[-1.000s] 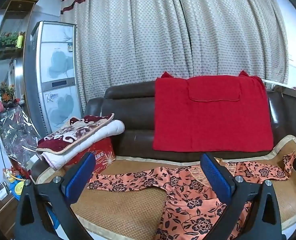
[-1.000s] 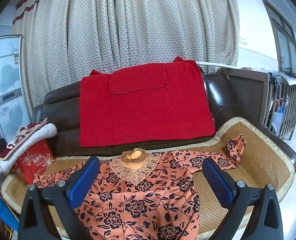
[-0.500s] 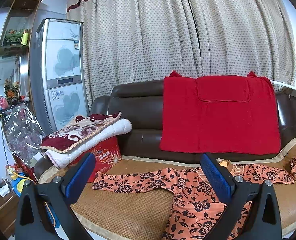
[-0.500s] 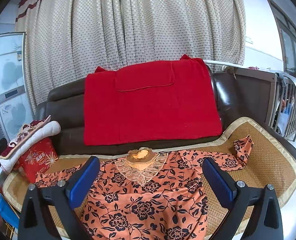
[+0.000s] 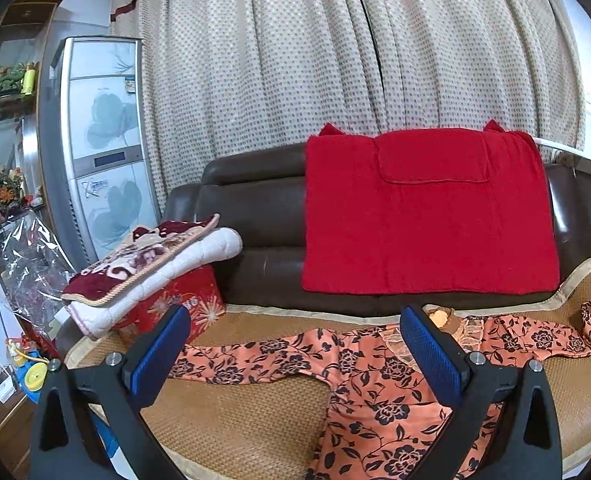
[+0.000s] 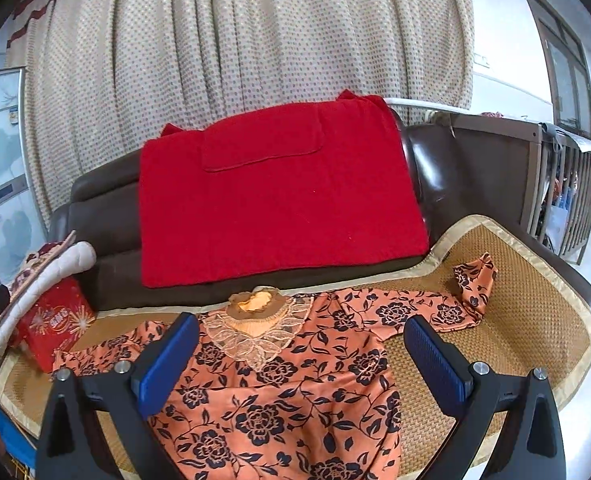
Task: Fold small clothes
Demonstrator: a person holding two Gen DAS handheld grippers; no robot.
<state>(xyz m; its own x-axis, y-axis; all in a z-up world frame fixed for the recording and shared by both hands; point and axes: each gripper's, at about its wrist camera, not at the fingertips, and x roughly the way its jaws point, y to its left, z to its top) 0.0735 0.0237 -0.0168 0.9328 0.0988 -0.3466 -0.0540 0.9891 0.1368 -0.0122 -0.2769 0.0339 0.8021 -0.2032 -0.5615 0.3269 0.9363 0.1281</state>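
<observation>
An orange long-sleeved top with black flowers [image 6: 287,392] lies spread flat, front up, on the woven mat [image 6: 535,304] of the sofa seat. Its lace collar [image 6: 255,328] points to the backrest. Its right sleeve end [image 6: 475,280] is folded up near the armrest. In the left wrist view the top [image 5: 375,380] lies at lower right, its left sleeve [image 5: 247,360] stretched leftward. My left gripper [image 5: 295,356] is open and empty, above the left sleeve. My right gripper [image 6: 301,360] is open and empty, above the chest.
A red towel [image 6: 275,200] hangs over the brown leather backrest [image 5: 255,216]. A folded quilt [image 5: 151,264] rests on a red box [image 5: 183,304] at the sofa's left end. A fridge [image 5: 99,152] stands at left, a curtain behind, a crib rail [image 6: 567,184] at right.
Both grippers have pulled back and up a little from the sofa; the left view has swung left, so the top sits further right. Both stay open and empty.
</observation>
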